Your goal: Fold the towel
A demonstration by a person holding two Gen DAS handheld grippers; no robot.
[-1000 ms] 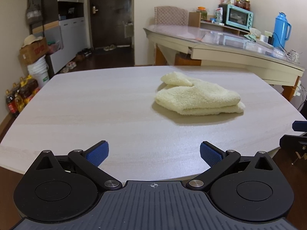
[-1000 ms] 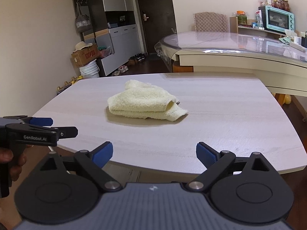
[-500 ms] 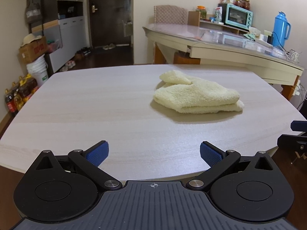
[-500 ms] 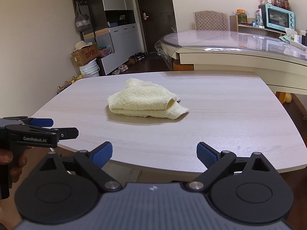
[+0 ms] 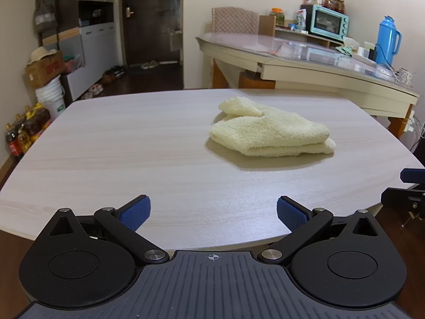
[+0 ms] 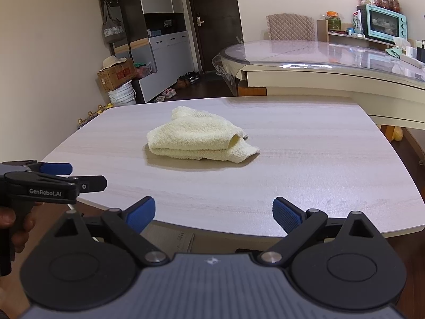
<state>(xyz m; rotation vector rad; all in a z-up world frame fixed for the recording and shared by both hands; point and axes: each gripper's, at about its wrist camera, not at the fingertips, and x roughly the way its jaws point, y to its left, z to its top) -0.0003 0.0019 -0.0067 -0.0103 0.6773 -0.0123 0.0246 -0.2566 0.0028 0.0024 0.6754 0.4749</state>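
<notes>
A cream towel [image 5: 268,131] lies folded in a thick bundle on the pale wooden table [image 5: 119,143], right of centre in the left wrist view. In the right wrist view the towel [image 6: 196,138] lies left of centre. My left gripper [image 5: 212,212] is open and empty over the table's near edge, well short of the towel. My right gripper [image 6: 213,214] is open and empty at the near edge too. The left gripper also shows at the left of the right wrist view [image 6: 53,180].
A second table with a glass top [image 5: 305,50] stands behind, with a teal oven [image 5: 329,22] and a blue flask [image 5: 387,40]. A cardboard box, white bucket [image 5: 50,99] and bottles [image 5: 24,130] stand on the floor at the left.
Both grippers have shifted only slightly; the towel looks a little nearer in both views. Both stay open and the towel lies still.
</notes>
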